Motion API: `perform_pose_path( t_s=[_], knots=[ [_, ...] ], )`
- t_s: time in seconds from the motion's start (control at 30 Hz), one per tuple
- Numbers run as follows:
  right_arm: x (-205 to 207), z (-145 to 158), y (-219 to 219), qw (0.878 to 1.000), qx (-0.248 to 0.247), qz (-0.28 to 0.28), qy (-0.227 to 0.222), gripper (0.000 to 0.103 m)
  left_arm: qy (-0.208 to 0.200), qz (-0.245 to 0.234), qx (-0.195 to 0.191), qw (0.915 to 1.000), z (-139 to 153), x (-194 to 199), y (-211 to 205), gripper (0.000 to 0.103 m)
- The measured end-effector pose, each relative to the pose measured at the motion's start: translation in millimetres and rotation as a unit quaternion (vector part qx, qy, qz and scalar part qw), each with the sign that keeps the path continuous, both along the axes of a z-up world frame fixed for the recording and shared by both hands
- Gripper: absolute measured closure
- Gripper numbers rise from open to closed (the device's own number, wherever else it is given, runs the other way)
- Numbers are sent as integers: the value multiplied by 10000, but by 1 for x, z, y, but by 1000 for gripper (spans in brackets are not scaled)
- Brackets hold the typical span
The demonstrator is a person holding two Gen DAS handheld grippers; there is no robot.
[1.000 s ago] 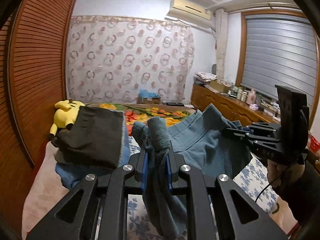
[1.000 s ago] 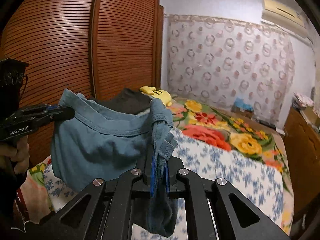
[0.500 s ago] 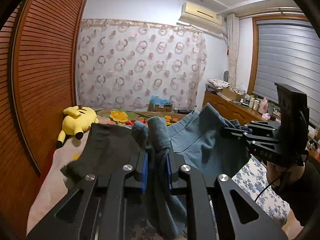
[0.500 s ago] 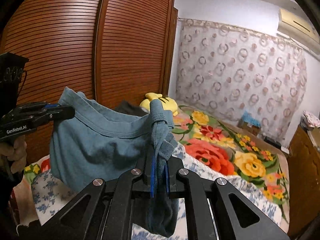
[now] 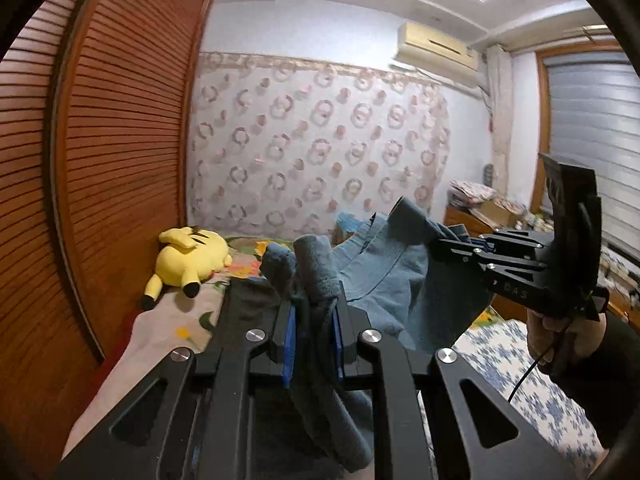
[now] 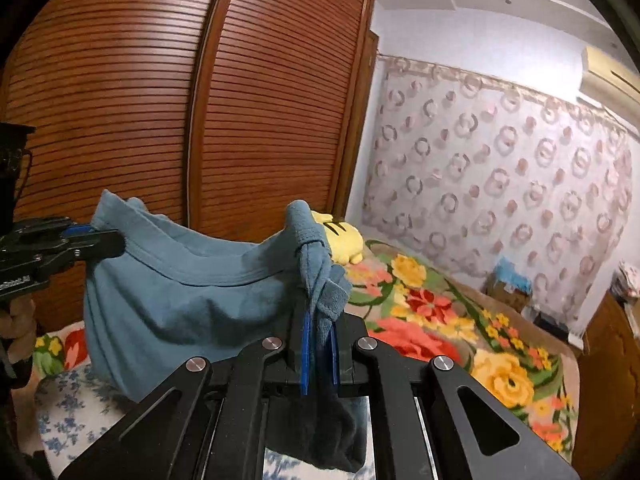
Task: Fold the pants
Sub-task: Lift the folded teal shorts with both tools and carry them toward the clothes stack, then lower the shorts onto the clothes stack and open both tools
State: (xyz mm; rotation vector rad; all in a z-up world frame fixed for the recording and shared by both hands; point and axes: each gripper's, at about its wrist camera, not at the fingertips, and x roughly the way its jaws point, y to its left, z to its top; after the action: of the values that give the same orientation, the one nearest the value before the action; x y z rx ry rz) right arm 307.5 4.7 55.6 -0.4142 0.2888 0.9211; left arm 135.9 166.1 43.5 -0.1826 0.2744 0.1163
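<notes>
Left view: along its fingers point(image 5: 286, 340), close, toward curtain point(image 5: 320, 152).
Right view: toward wardrobe point(image 6: 160, 120) (slightly downward).
Shared: pants point(image 6: 180, 292), plush point(image 5: 188, 260).

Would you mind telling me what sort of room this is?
Most likely a home bedroom: a bed with a floral blanket, a yellow plush toy on it, and slatted wooden wardrobe doors alongside.

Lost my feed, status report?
Both hand-held grippers, left and right, shut on blue pants. Pants raised over bed. Nothing in the way.
</notes>
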Motion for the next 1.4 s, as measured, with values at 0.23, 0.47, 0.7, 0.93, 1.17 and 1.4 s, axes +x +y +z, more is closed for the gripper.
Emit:
perform_pose_path(
  t_s=[0.23,0.47,0.7,0.93,1.17,1.4],
  knots=[
    [32,-13,38,9997,78,152,170,96,-132,454,-307,9984,-16,0,20,87],
    [46,-24,75,9993,-54,365,73,96,-97,789,-401,9960,-30,-1,25,87],
    [58,-36,100,9982,-337,477,102,96,60,938,-567,9940,-46,-1,30,87],
    [70,-36,107,9974,-417,517,289,90,183,985,-630,9930,-52,-3,30,84],
    [78,-29,93,9971,-348,470,497,76,394,809,-662,9937,-57,1,30,54],
    [85,-41,88,9943,-548,441,796,74,645,945,-430,9925,-62,3,25,52]
  ],
)
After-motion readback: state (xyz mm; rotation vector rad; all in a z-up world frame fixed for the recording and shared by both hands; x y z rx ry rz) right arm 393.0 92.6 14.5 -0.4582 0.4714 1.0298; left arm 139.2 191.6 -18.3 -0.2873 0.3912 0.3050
